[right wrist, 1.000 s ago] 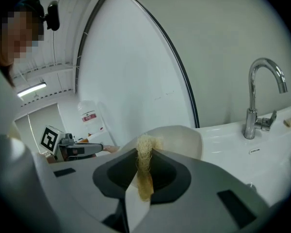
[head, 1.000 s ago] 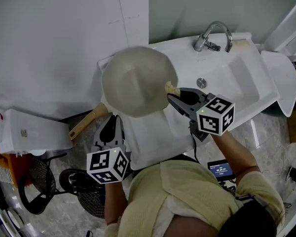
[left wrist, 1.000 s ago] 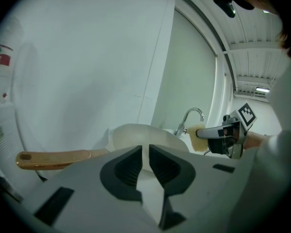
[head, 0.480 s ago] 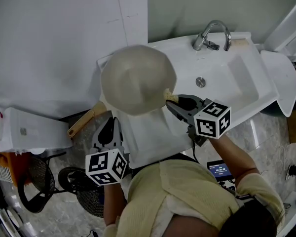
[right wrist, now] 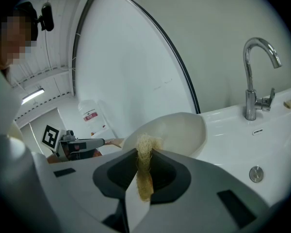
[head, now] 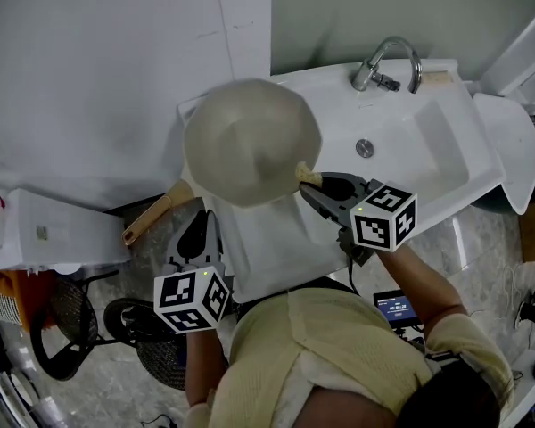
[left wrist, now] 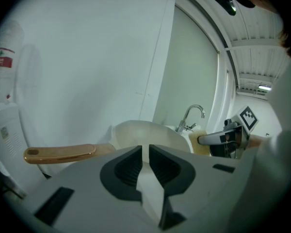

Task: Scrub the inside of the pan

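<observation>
The right tongs, clamped on the scrubber, have dipped to the rim of the pan, which sits on the sink's left edge. Scrubbing looks about to start. The left tongs hover narrow and empty near the handle.

Right gripper jaws clamp a fibrous scrubber; its tip meets the near rim of the pan. Faucet stands right of pan.

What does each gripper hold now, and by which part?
The right gripper pinches a yellowish fibrous scrubbing pad by its rear part, tip protruding; the left gripper holds nothing.
</observation>
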A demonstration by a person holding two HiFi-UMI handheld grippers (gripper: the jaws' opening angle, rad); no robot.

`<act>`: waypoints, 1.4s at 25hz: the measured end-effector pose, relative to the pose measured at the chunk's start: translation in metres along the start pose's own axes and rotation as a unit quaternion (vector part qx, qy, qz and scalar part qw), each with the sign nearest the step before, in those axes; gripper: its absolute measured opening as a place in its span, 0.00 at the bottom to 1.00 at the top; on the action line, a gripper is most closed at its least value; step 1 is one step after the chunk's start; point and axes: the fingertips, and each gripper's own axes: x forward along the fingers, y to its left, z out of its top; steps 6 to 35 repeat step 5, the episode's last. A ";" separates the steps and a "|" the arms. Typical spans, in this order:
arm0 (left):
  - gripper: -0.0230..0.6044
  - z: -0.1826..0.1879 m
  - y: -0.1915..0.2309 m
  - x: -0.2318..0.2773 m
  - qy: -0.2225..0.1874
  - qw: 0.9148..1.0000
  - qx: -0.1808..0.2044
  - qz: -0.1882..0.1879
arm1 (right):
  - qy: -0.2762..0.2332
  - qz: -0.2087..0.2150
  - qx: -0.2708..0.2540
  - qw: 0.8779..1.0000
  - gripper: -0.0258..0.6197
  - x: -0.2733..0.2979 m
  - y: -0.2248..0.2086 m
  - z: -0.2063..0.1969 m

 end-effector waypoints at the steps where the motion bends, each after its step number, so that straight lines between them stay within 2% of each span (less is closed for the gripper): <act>1: 0.19 0.001 0.000 0.000 0.000 1.000 0.001 0.000 | -0.001 0.001 0.000 1.000 0.16 0.000 0.000 0.001; 35: 0.19 0.006 0.001 0.002 0.000 1.000 0.003 -0.002 | -0.004 0.001 0.000 1.000 0.16 0.001 0.000 0.006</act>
